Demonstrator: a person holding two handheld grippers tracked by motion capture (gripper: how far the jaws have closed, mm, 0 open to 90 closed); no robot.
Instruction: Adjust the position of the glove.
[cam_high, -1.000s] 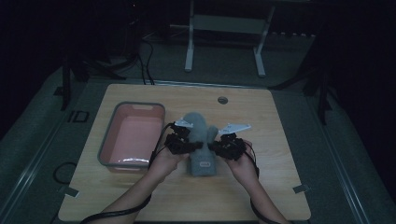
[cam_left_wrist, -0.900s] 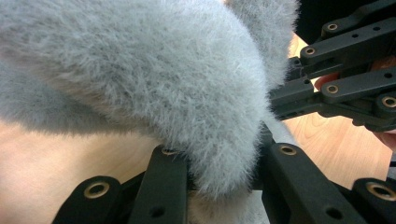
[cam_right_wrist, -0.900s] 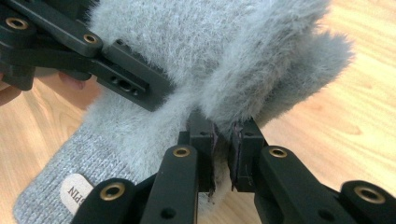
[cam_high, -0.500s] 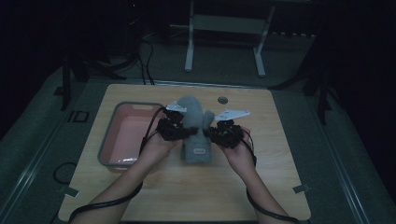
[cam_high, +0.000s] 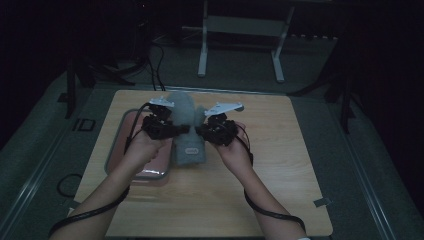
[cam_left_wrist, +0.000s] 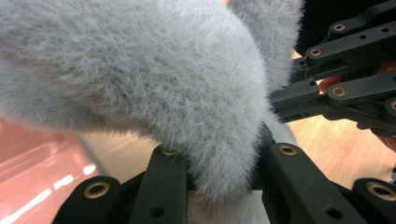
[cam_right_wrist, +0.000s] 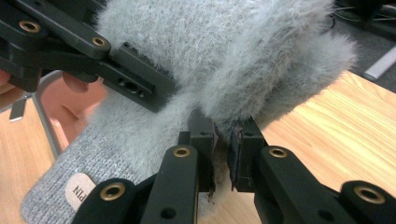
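Both grippers, left gripper (cam_high: 181, 129) and right gripper (cam_high: 200, 130), pinch the grey mitten (cam_high: 187, 125), fingertip end pointing away, cuff nearest.

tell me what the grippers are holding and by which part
Both hold the grey fuzzy mitten: left gripper and right gripper each pinch its fluffy upper part from opposite sides.

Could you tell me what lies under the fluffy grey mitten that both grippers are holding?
Under the grey mitten shows bare wooden table, with the pink tray beside its left edge. The tabletop directly beneath its knit cuff is covered, so I cannot tell.
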